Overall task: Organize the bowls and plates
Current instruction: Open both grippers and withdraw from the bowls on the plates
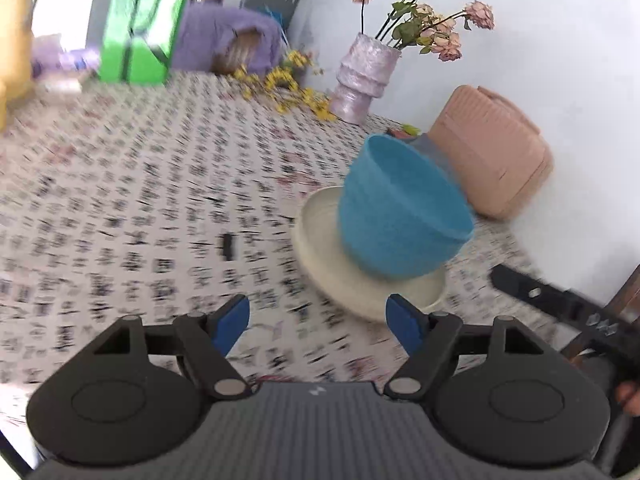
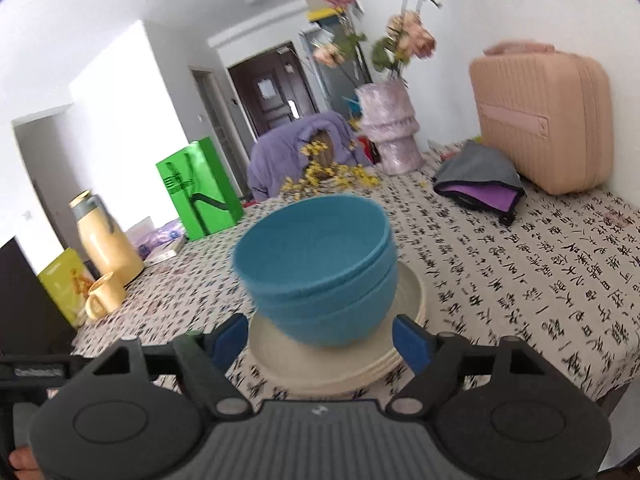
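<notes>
A nested stack of matte turquoise-blue bowls (image 2: 320,268) with a finely speckled surface is shown resting on a stack of shallow cream-coloured round plates (image 2: 340,372), which lies on the table covered by a white cloth printed with black calligraphy (image 2: 540,264). Three bowl rims are distinguished in the right wrist view, the uppermost bowl being deep, round and empty; several plate edges are seen at the lower right of the pile. In the left wrist view the blue bowls (image 1: 400,208) are blurred and appear tilted atop the cream plates (image 1: 344,276). The right gripper (image 2: 322,340) is held wide apart, its blue-padded fingers flanking the near side of the pile with nothing gripped; whether the pads touch the plates cannot be told. The left gripper (image 1: 318,322) is likewise spread wide and empty, near the plates' edge. Behind the pile are seen a lilac ribbed vase of faded pink roses (image 2: 390,128), a pink ribbed hard-shell case (image 2: 548,120), a folded grey-and-purple cloth (image 2: 480,180) and a bright green gift bag (image 2: 200,188).
</notes>
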{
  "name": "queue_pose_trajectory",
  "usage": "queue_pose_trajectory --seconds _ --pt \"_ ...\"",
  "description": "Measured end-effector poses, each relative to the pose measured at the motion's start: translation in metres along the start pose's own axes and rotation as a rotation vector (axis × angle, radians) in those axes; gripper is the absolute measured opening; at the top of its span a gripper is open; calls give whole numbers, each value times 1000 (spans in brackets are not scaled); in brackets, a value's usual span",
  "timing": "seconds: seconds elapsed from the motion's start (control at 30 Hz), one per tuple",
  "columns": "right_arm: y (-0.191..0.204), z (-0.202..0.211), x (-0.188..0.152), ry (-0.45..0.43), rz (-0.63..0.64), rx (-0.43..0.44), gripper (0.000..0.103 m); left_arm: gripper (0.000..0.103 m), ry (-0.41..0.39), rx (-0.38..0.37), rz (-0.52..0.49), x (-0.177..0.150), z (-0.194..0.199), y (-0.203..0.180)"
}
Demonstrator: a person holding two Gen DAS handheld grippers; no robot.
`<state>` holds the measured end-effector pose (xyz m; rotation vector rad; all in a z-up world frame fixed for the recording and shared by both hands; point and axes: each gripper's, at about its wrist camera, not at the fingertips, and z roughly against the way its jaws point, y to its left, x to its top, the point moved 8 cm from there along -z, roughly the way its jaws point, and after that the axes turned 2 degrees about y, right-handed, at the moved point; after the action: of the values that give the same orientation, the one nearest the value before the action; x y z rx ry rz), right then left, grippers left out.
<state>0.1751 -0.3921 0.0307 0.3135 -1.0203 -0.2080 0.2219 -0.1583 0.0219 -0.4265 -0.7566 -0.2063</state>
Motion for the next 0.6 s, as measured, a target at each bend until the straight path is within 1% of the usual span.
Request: queue_pose_trajectory --seconds 0.13,0.2,0.3,0.37,0.47,0.6 --pt "24 11 -30 -41 80 -7 81 79 -65 93 -63 -27 16 9" --pt "35 17 -45 -69 112 -11 81 83 -95 123 -71 -37 25 14" --pt "52 26 -67 -126 166 -25 82 83 -149 182 -92 -49 34 23" --pt "62 29 -83 -153 193 -25 82 86 -184 213 -117 -58 43 27" --pt "76 24 -107 -149 220 -14 82 90 -242 233 -127 -70 56 37" --pt "95 25 -129 -178 255 -17 83 97 -337 316 -153 -89 81 60"
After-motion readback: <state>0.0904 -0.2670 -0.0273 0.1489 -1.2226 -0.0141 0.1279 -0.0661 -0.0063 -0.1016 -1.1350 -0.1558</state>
